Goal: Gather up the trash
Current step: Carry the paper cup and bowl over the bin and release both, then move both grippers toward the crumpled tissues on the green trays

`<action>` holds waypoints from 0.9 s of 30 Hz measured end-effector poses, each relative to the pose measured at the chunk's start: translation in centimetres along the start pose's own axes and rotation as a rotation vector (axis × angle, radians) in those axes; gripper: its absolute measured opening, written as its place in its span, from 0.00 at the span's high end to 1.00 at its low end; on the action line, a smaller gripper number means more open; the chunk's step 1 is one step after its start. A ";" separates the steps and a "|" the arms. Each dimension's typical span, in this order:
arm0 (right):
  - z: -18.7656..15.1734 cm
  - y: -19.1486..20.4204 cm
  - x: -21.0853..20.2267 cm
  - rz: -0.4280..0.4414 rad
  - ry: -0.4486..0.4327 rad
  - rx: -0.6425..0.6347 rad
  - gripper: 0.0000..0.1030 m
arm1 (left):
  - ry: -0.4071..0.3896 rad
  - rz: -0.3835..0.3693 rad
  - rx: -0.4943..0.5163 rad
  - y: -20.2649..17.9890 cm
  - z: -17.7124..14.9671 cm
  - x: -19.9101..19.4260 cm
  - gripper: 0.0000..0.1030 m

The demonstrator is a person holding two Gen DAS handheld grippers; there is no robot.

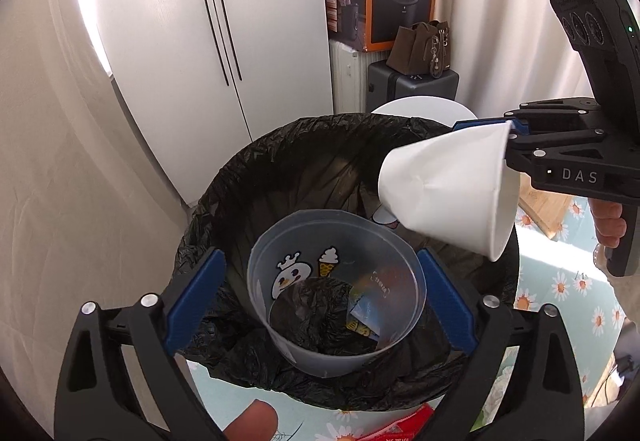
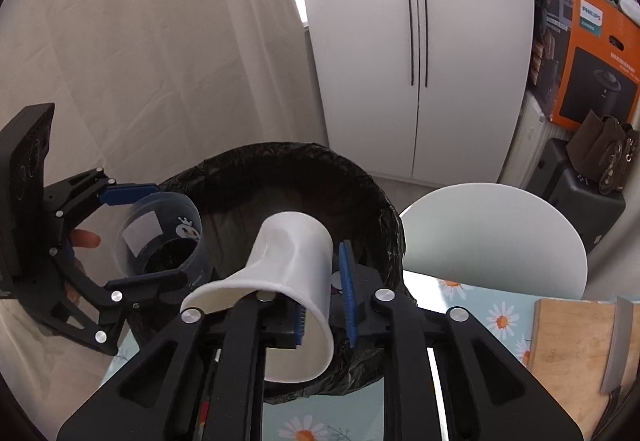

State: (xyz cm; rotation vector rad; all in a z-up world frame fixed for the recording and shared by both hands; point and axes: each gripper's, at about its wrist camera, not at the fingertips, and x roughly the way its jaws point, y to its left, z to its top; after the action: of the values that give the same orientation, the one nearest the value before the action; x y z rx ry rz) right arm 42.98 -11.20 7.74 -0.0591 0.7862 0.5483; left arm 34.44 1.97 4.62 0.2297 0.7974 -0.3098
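Note:
A bin lined with a black bag (image 1: 280,161) (image 2: 320,177) stands on the flowered table. My left gripper (image 1: 320,297) (image 2: 148,233) is shut on a clear plastic cup (image 1: 340,281) (image 2: 168,237) with a snowman print and holds it over the bin's mouth. My right gripper (image 2: 324,297) (image 1: 516,133) is shut on the rim of a crumpled white paper cup (image 2: 288,261) (image 1: 452,189), held tilted above the bin's right side. Wrappers lie at the bottom of the bag, seen through the clear cup.
A white round plate (image 2: 500,237) (image 1: 424,107) lies behind the bin. A wooden board (image 2: 572,353) with a knife (image 2: 618,345) lies at the right. A red wrapper (image 1: 404,427) lies by the near edge. A fridge (image 1: 208,21), boxes and a suitcase stand behind.

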 end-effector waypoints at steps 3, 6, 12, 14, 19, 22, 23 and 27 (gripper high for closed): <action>0.1 0.3 -1.6 -0.016 -0.054 -0.019 0.29 | -0.015 0.024 0.013 -0.2 -0.3 -0.7 0.06; 0.7 0.1 -3.3 0.000 -0.095 -0.006 0.20 | -0.020 0.041 0.031 -0.3 -0.5 -1.8 0.06; 0.5 0.6 -4.8 -0.046 -0.086 -0.037 0.17 | -0.022 0.059 -0.017 -0.6 -1.3 -4.1 0.06; -0.1 0.8 -5.2 -0.038 -0.079 -0.041 0.17 | -0.021 0.065 -0.029 -0.9 -2.0 -4.9 0.06; -2.4 1.5 -6.0 -0.019 -0.062 -0.077 0.16 | -0.025 0.103 -0.080 -1.6 -3.9 -6.7 0.06; -3.6 1.9 -6.5 0.002 -0.062 -0.082 0.15 | -0.017 0.112 -0.129 -1.7 -5.5 -7.5 0.06; -3.9 1.9 -6.7 0.004 -0.059 -0.083 0.15 | -0.007 0.108 -0.146 -1.7 -6.0 -7.7 0.06; -5.3 2.4 -7.2 0.011 -0.037 -0.091 0.15 | 0.007 0.137 -0.185 -2.2 -8.1 -8.6 0.06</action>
State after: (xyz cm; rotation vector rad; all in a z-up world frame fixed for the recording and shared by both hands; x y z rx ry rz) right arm 34.20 -13.64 9.31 -0.1285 0.7259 0.5944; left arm 22.66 4.09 5.22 0.1109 0.8080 -0.1057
